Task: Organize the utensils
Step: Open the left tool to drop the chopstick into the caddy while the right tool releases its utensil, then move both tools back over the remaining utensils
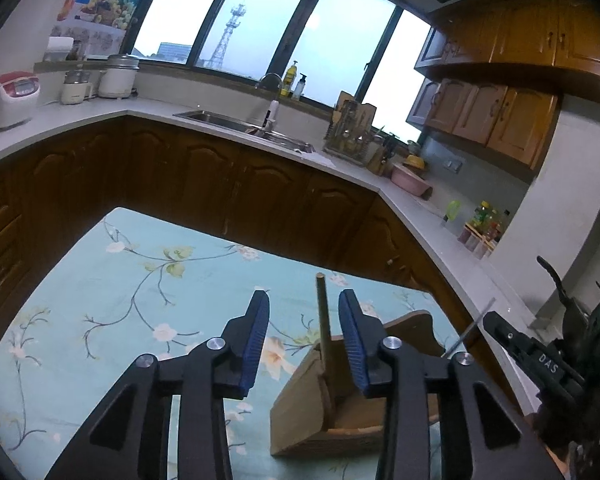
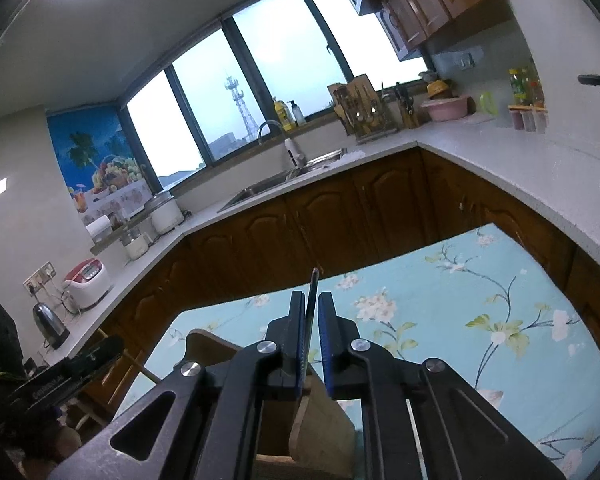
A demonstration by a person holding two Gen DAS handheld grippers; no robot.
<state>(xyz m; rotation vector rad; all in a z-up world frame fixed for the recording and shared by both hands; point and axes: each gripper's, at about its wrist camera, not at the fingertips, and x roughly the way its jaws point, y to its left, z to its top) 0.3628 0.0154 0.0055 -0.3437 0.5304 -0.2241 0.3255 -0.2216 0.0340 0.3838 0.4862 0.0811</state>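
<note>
Kitchen cabinets and a wide window fill the background, and nearer to me a counter [image 1: 100, 300] under a blue floral cloth carries a wooden utensil holder [image 1: 340, 412], my landmark for this step.

My left gripper [image 1: 304, 300] hangs just above the holder with its jaws spread wide and nothing between them. A wooden stick [image 1: 323, 320], a chopstick or a handle, already stands upright in the holder and shows in the gap between those jaws without touching either.

My right gripper [image 2: 311, 300] sits over the holder's right end, jaws nearly together around a thin dark metal rod [image 2: 312, 296], probably a chopstick or a utensil handle; it lies against the left pad, and I cannot tell whether the right pad touches it.

I judge the step to be dropping this rod into the holder. I would keep it near vertical, centre its lower end over an open slot, lower until it bottoms out, then part the jaws only slightly and lift straight up. Tilting risks catching the holder's wall or knocking the wooden stick.
</note>
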